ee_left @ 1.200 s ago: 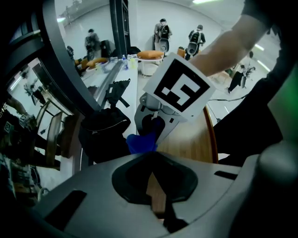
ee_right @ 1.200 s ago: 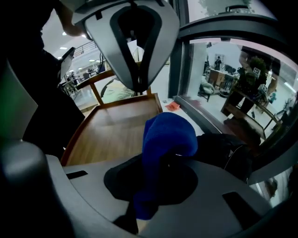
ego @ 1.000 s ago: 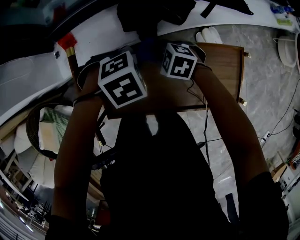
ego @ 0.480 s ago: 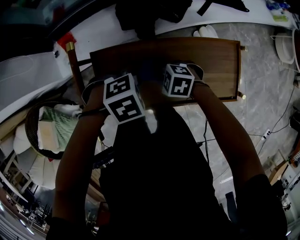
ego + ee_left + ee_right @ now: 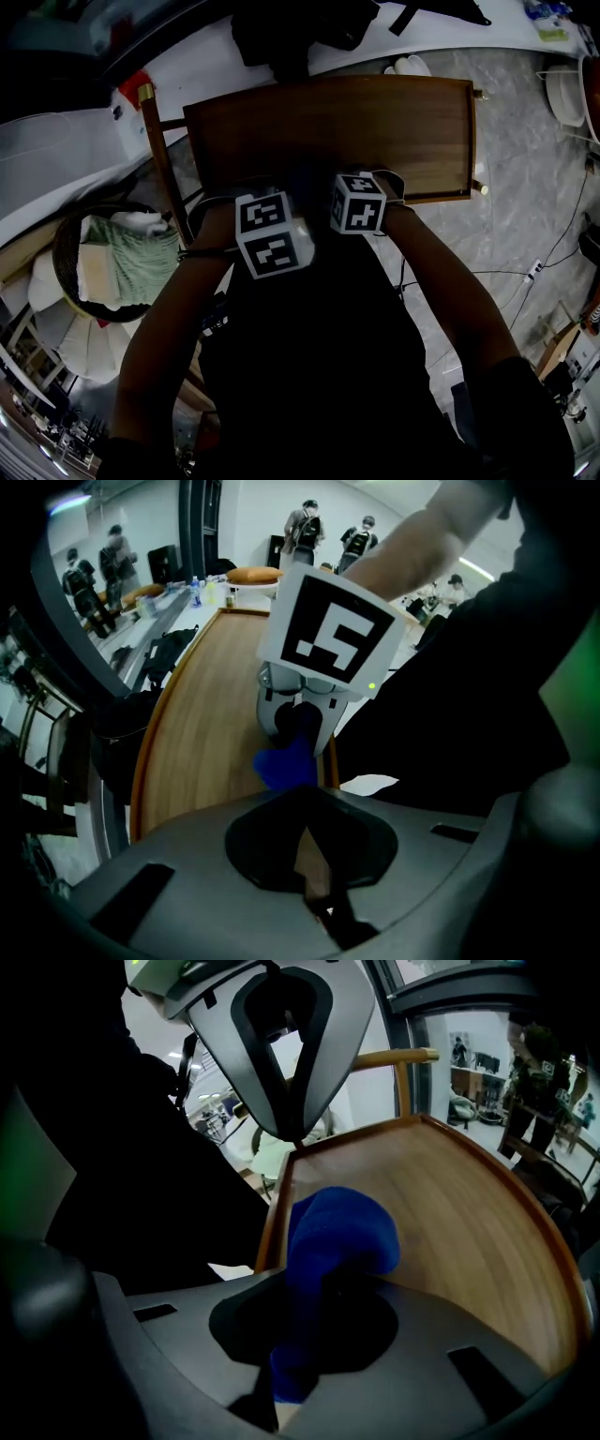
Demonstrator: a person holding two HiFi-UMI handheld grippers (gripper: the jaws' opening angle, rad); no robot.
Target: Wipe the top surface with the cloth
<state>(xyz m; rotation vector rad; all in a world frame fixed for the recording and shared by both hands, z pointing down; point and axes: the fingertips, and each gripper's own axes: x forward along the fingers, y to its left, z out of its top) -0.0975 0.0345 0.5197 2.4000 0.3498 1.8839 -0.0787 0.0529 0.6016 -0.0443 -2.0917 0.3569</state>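
Right tongs clenched on the blue cloth. A soft wad bulges out past the tips and a tail hangs back through the tongs. Left tongs pressed together, nothing between them, just beside the right pair at its 9 o'clock.

Both sit at the near edge of the wooden table, about mid-length. The head view is dark here, so the cloth is probably on or just above the board; contact not confirmed.

Handling: the cloth looks light, limp and plush. It will fold and drag rather than push. The present hold on a bunched middle looks sound, and a flatter pad under the tips would likely cover more board per pass. No breakage risk. The main hazard is the wad rolling under or slipping out on a hard stroke.

Room: the bare board runs open toward 12 o'clock and across from 10 to 2, nothing standing on it. A raised lip rims the top, so strokes should stop short of it. A basket stands on the floor at 9 o'clock, well apart.
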